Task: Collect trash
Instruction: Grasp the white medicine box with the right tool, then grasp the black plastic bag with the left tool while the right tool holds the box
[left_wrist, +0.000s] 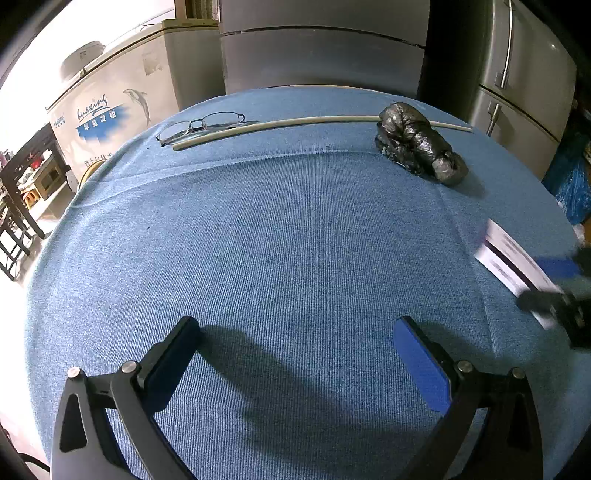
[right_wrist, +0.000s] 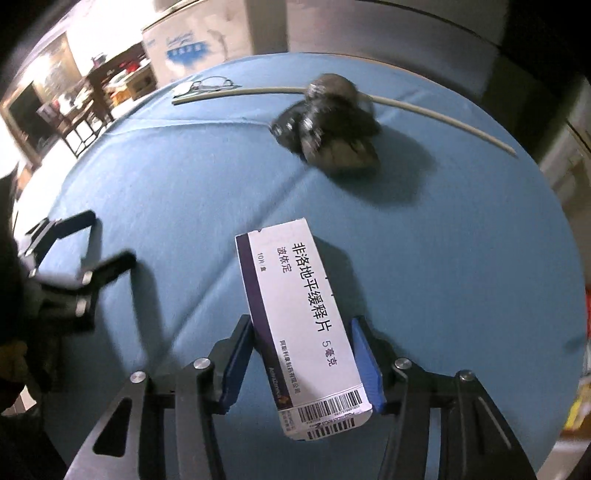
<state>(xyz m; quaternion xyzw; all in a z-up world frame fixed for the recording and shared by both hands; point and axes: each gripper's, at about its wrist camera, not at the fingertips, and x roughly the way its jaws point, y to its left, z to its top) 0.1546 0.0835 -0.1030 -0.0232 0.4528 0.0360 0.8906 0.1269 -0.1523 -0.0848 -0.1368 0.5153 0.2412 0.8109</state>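
Observation:
A white and purple medicine box (right_wrist: 291, 288) sits lengthwise between the blue pads of my right gripper (right_wrist: 300, 325), which is shut on it. The box casts a shadow on the blue tablecloth (right_wrist: 184, 177) below. In the left wrist view the same box (left_wrist: 506, 254) shows blurred at the right edge with the right gripper (left_wrist: 554, 284) on it. My left gripper (left_wrist: 295, 332) stands open over bare cloth with nothing between its fingers; it also shows at the left of the right wrist view (right_wrist: 107, 236). A crumpled black plastic bag (left_wrist: 417, 144) (right_wrist: 328, 122) lies at the far right of the table.
A long pale stick (left_wrist: 280, 125) (right_wrist: 424, 109) lies across the far side of the table, with a pair of glasses (left_wrist: 199, 125) (right_wrist: 210, 84) at its left end. Grey fridges (left_wrist: 321, 48) and a white chest freezer (left_wrist: 110, 96) stand behind the table.

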